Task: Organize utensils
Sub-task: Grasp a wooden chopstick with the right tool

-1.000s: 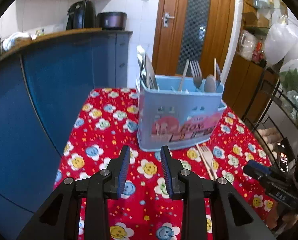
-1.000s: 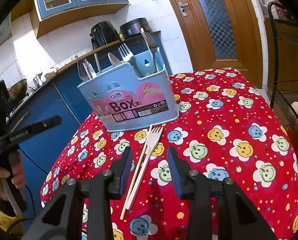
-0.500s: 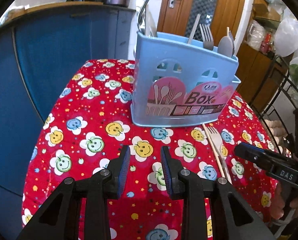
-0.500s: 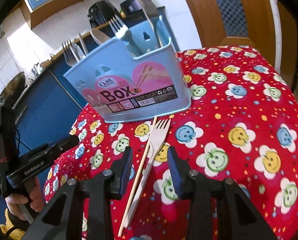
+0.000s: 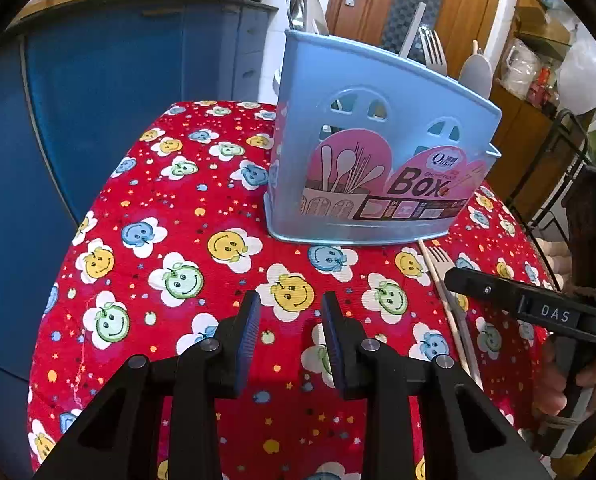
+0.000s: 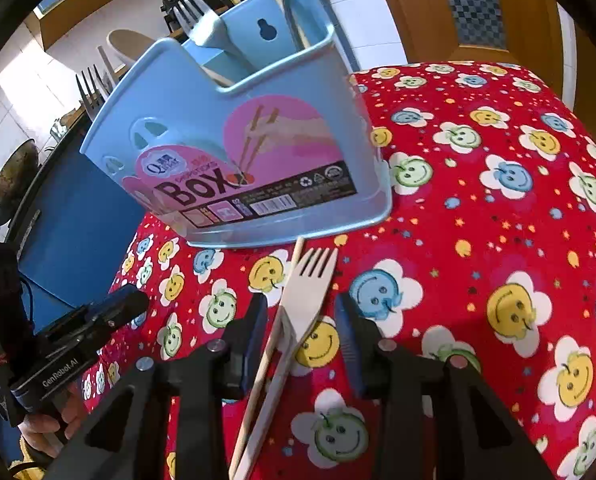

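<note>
A light blue utensil box (image 5: 377,160) marked "Box" stands on the red smiley tablecloth (image 5: 178,240), with forks and spoons upright in it. In front of the box (image 6: 238,140), a wooden fork (image 6: 307,288) and a chopstick (image 6: 274,340) lie side by side on the cloth. My right gripper (image 6: 301,324) is open and low over them. Both lie between its fingers with gaps to each pad. My left gripper (image 5: 290,332) is open above bare cloth, short of the box's left front. The fork (image 5: 443,260) also shows at the right of the left wrist view.
A blue kitchen counter (image 5: 118,80) runs close along the table's left side. A wooden door (image 5: 397,0) is behind, and a black wire rack (image 5: 557,168) stands at the right. A hand (image 5: 569,384) holds the right tool. The cloth (image 6: 497,200) right of the box is bare.
Both grippers came lower and closer to the box. The right one moved over the fork and chopstick, which now lie between its fingers. Neither gripper's opening changed.
</note>
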A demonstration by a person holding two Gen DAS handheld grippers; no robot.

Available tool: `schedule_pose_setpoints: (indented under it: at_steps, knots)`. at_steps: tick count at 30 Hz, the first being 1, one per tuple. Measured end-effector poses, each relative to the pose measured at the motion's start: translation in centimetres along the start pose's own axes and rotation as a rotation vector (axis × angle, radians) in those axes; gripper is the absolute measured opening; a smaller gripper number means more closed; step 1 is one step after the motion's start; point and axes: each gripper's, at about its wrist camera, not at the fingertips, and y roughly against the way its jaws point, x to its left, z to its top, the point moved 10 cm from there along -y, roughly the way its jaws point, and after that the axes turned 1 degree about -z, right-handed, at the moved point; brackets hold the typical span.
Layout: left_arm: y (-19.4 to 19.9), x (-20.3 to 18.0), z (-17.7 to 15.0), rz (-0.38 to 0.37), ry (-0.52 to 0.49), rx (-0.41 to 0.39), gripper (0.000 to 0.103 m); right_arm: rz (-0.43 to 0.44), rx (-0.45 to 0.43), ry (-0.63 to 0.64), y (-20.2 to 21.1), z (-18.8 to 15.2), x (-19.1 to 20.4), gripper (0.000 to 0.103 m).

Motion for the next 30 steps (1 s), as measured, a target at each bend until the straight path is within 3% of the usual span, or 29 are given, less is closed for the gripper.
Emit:
schedule_pose_setpoints:
  at_steps: [3, 7, 16, 25, 30]
  knots:
    - [-0.3, 0.0, 0.0, 0.0, 0.0, 0.004, 0.032, 0.013, 0.001, -0.002, -0.3, 0.3, 0.2, 0.038]
    - [-0.7, 0.0, -0.1, 0.002, -0.001, 0.01, 0.032, 0.035, 0.005, -0.039, -0.6, 0.6, -0.3, 0.021]
    - [-0.7, -0.1, -0.2, 0.0, -0.005, 0.012, 0.032, 0.207, 0.025, -0.186, -0.8, 0.9, -1.0, 0.006]
    - [-0.9, -1.6, 0.2, -0.026, -0.038, 0.021, 0.032, 0.168, -0.051, -0.12, 2.3, 1.1, -0.1, 0.005]
    - [-1.3, -4.2, 0.6, -0.089, -0.059, 0.041, 0.032, 0.127, -0.103, -0.086, 4.6, 1.4, -0.4, 0.005]
